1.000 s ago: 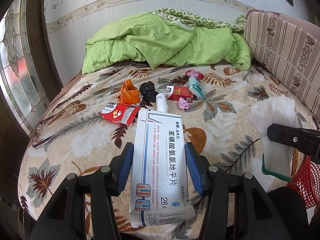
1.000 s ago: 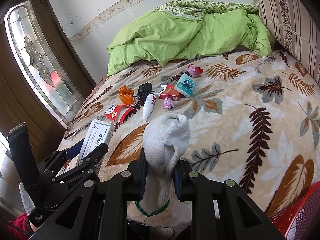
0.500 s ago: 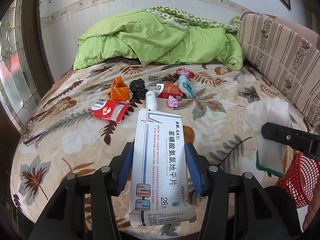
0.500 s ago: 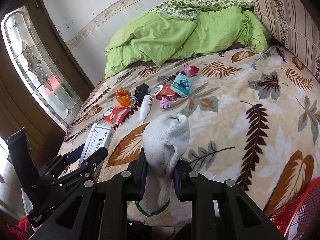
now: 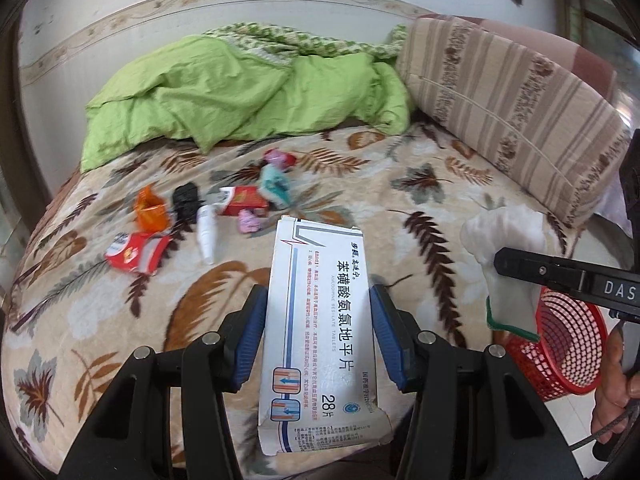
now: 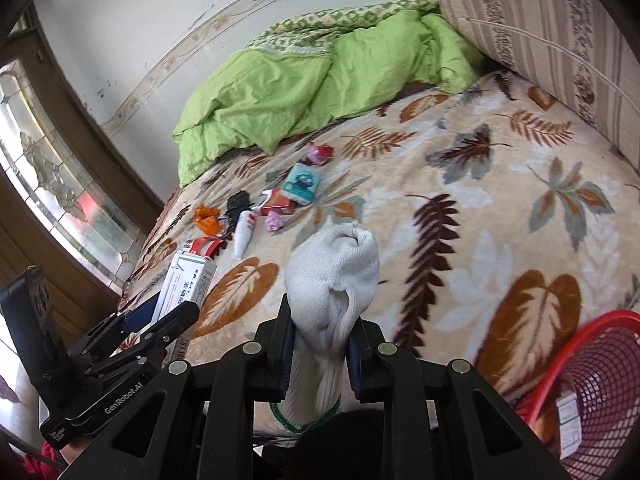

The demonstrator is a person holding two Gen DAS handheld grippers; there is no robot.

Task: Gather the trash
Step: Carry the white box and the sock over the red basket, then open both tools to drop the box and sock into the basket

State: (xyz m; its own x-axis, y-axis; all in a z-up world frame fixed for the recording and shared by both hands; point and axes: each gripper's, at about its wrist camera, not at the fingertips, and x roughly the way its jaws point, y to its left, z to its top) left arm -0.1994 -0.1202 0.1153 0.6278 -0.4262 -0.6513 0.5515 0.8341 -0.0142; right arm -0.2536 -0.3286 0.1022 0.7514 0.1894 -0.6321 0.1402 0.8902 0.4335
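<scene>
- Your left tool [image 5: 318, 332] pinches a white medicine box [image 5: 320, 336] by its long sides; your right tool [image 6: 318, 356] is clamped tight on a white sock [image 6: 334, 272].
- A red mesh basket [image 6: 592, 376] stands off the bed's near right corner, just beside the right tool.
- Both tools hang over a leaf-patterned bed [image 5: 420, 216].
- Mid-bed lie scattered wrappers, a white tube [image 5: 207, 234] and a red carton [image 5: 244, 198].
- Beyond: green quilt [image 5: 240, 92], striped headboard [image 5: 512, 92], wall.

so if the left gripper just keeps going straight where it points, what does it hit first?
Probably the bedspread. The left gripper holds a pill box, angled down at open blanket right of the litter; depth unclear.
</scene>
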